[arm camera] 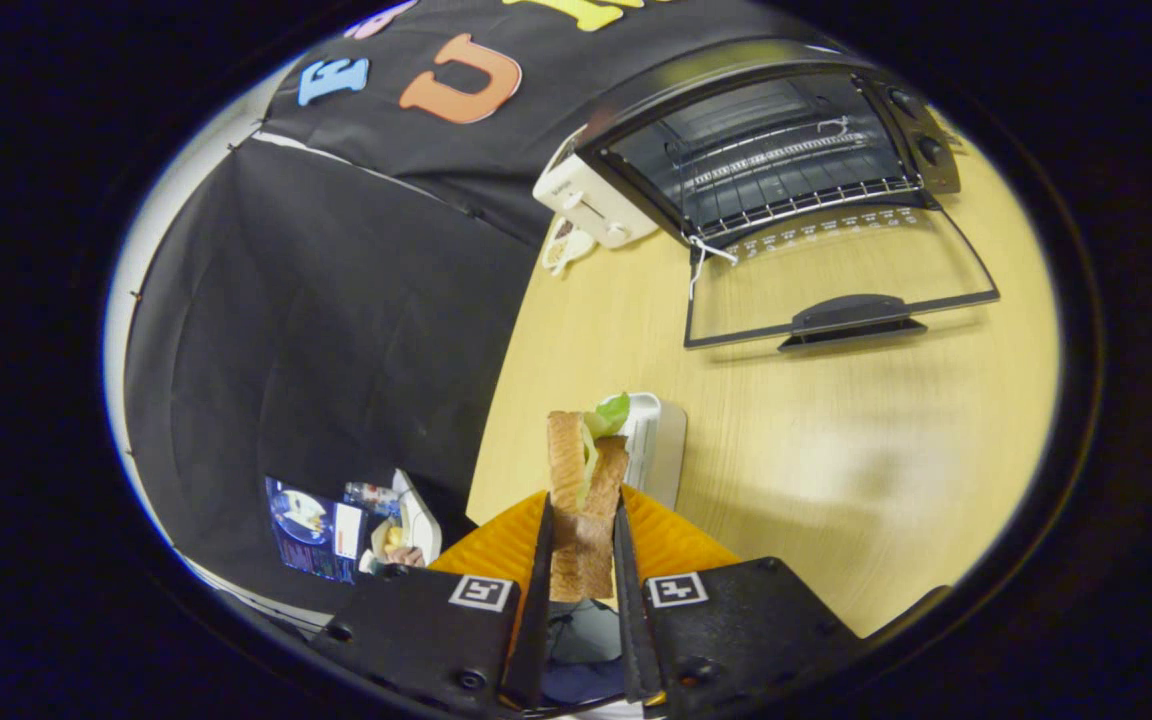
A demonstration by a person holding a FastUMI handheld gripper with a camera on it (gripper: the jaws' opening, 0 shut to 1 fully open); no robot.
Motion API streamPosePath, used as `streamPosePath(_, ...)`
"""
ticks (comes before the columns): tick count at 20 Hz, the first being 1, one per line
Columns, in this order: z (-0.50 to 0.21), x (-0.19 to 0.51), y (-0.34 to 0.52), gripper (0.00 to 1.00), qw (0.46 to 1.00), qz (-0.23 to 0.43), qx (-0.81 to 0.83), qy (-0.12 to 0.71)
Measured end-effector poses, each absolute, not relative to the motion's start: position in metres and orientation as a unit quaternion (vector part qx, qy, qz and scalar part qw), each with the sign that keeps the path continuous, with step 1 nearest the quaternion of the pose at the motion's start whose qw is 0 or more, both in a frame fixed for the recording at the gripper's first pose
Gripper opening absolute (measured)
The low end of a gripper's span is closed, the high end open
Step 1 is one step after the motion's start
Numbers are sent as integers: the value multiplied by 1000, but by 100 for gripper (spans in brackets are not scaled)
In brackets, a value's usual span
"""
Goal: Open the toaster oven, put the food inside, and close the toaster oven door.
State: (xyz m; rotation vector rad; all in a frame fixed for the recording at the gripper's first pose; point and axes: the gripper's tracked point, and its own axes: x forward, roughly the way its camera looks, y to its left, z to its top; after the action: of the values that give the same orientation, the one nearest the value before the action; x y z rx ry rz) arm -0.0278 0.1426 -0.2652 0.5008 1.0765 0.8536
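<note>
The sandwich (584, 490), two toasted slices with lettuce showing at its far end, is standing on edge between the two fingers of the gripper (582, 545), which are pressing in on its flat sides and are closed as far as the bread allows; holding it by the faces is probably keeping the filling from sliding out. Just beyond it a white tray (658, 450) is sitting on the wooden table (836, 450), likely the place the food came from. Well ahead, the toaster oven (766, 140) is standing with its glass door (836, 275) folded fully down onto the tabletop, handle nearest the gripper, so the opening step looks done and the loading step is in hand. The wire rack (786, 175) inside is lying bare, giving a wide mouth to aim for. The stretch of table between tray and door is open, though the lowered door is forming a lip the sandwich will need to pass above. A white toaster (591, 205) is sitting beside the oven, near the table's edge, where the black cloth wall (336, 320) is hanging close.
</note>
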Motion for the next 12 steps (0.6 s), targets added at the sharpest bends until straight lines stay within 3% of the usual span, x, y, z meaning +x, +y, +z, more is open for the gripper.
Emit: streamPosePath(12,-238,44,100,35,819,348,368,270)
